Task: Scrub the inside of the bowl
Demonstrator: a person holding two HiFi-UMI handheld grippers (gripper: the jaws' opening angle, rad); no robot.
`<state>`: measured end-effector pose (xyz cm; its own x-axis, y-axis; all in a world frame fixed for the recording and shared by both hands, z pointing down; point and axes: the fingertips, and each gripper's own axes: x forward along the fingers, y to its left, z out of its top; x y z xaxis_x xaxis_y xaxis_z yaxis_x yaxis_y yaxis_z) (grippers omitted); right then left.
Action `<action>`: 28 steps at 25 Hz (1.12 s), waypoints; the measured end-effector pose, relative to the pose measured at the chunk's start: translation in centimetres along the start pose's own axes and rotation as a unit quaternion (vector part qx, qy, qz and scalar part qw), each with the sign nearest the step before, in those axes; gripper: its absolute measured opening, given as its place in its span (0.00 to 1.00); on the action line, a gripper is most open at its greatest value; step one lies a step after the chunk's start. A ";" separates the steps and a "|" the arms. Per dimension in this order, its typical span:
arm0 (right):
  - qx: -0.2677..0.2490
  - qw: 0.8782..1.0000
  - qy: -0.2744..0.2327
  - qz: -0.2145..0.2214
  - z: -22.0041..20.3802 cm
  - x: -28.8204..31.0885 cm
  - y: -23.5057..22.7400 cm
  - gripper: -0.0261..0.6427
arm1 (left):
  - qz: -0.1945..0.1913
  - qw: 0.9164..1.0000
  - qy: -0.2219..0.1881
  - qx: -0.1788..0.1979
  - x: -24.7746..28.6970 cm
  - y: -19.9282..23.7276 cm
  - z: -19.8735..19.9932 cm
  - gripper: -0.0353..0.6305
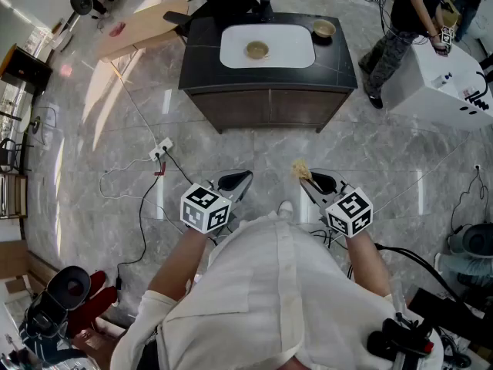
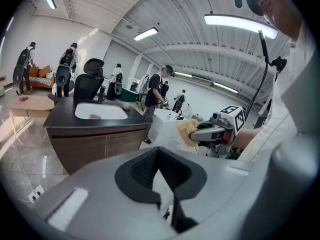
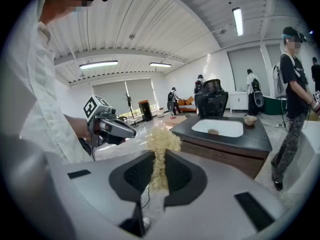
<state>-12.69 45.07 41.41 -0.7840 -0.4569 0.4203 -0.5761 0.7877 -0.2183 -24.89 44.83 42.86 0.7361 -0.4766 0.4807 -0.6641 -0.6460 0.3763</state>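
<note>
A small tan bowl (image 1: 256, 50) lies in the white sink (image 1: 296, 55) of a dark counter (image 1: 200, 52), well ahead of me across the floor. It also shows small in the left gripper view as a bowl (image 2: 94, 116) and in the right gripper view as a bowl (image 3: 213, 131). My right gripper (image 1: 312, 182) is shut on a tan fibrous scrubber (image 1: 300, 169), whose tuft (image 3: 161, 144) sticks out past the jaws. My left gripper (image 1: 236, 183) is shut with nothing in it. Both are held at waist height, far from the counter.
A second bowl (image 1: 323, 28) stands on the counter's far right corner. A person (image 1: 400, 29) works at a white table (image 1: 447, 83) to the right. Cables and a power strip (image 1: 162, 149) lie on the marble floor at left. A wooden table (image 1: 142, 28) stands at the far left.
</note>
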 end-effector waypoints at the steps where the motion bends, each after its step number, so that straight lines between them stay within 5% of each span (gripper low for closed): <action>1: -0.002 1.000 -0.002 0.000 0.1 -0.3 -1.1 0.11 | 0.000 1.000 -0.001 0.001 1.0 0.0 0.5 0.06; 14: 0.013 1.000 -0.013 -0.004 0.2 -1.2 -11.7 0.11 | -0.008 1.000 0.002 0.000 10.7 0.9 6.0 0.06; 20: 0.038 0.999 -0.015 -0.020 1.9 2.0 -17.3 0.11 | -0.028 1.000 -0.004 -0.012 15.1 6.8 9.4 0.06; 28: 0.048 0.995 -0.002 -0.092 8.3 8.0 -26.3 0.11 | -0.094 0.996 -0.001 0.005 21.8 16.0 18.9 0.06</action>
<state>-5.74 17.32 43.24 -0.6637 -0.5916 0.4577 -0.7295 0.6472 -0.2213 -17.00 12.85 44.43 0.8474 -0.3481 0.4008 -0.5133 -0.7300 0.4513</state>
